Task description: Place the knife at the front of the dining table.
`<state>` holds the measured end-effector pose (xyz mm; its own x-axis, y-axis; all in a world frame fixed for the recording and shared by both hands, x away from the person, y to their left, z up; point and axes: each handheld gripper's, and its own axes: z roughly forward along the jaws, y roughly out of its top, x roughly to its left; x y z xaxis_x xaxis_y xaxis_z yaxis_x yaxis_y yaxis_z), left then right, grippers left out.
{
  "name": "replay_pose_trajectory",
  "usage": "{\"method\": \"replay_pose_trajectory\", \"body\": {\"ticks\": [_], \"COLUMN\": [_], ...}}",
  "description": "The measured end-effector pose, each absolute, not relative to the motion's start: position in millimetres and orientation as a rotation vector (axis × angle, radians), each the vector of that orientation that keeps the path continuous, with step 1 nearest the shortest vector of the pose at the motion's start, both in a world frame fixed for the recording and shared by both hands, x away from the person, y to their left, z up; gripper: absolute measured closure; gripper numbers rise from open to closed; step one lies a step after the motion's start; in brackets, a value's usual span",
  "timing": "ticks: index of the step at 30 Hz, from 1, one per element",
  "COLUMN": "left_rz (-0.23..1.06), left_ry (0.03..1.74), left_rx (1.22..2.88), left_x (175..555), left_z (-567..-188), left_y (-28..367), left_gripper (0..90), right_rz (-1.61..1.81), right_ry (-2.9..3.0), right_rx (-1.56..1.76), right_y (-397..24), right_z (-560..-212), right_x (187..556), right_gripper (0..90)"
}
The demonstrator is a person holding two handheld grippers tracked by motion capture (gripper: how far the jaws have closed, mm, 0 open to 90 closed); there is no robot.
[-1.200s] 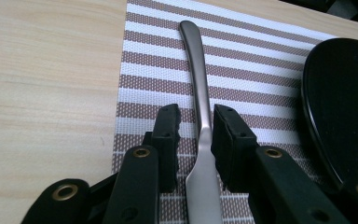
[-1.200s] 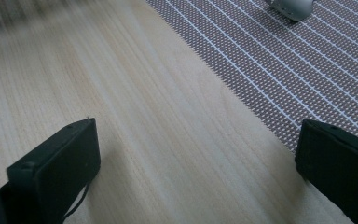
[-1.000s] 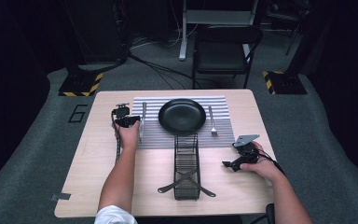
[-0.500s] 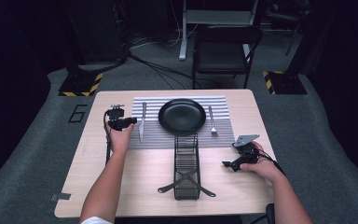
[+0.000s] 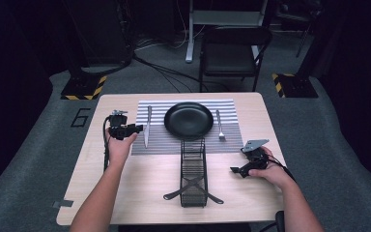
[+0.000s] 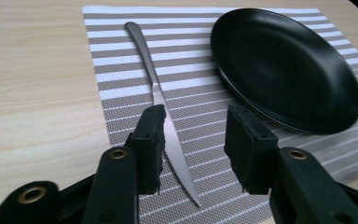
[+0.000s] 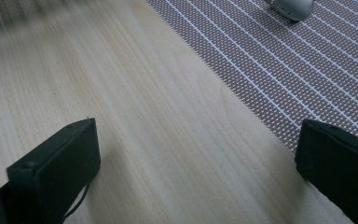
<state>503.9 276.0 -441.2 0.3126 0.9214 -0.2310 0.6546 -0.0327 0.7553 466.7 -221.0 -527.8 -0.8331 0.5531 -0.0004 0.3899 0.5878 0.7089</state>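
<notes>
The left gripper [image 6: 193, 154] hangs with its jaws apart above the striped woven placemat [image 6: 121, 79] — the silver metal knife [image 6: 161, 100] lies between them, beside the round black plate [image 6: 284, 65]. The right gripper [image 7: 196, 172] stands wide open over the pale wooden table [image 7: 135, 140], near the black wire rack [image 5: 193, 171].

Table [image 5: 140, 179] evenly lit, surroundings dark; right gripper view's far corner blurs.

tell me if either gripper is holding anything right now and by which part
Nothing is held. The left gripper is open above the placemat, with the knife lying flat between its jaws. The right gripper is open over bare table.
</notes>
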Motion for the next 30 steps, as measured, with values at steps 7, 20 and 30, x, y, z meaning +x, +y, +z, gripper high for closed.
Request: {"method": "replay_pose_trajectory", "body": {"ticks": [7,20,30], "left_rz": [0.403,0.376,0.374], "left_ry": [1.367,1.260,1.241], "left_rx": [1.796,1.880,1.913], "left_x": [483.4,444.2,426.0], "left_z": [-434.5,-432.0,-444.9], "left_y": [274.1,279.5,284.0], "left_gripper": [52.2,42.3,41.9], "right_rz": [1.079,1.077,1.075], "right_ry": [2.596,2.596,2.597], "right_rx": [0.783,0.783,0.783], "right_y": [-221.0,-221.1,-221.2], "right_z": [-527.8,-527.8,-527.8], "right_x": [466.6,466.4,466.3], "right_gripper": [0.0,0.0,0.0]}}
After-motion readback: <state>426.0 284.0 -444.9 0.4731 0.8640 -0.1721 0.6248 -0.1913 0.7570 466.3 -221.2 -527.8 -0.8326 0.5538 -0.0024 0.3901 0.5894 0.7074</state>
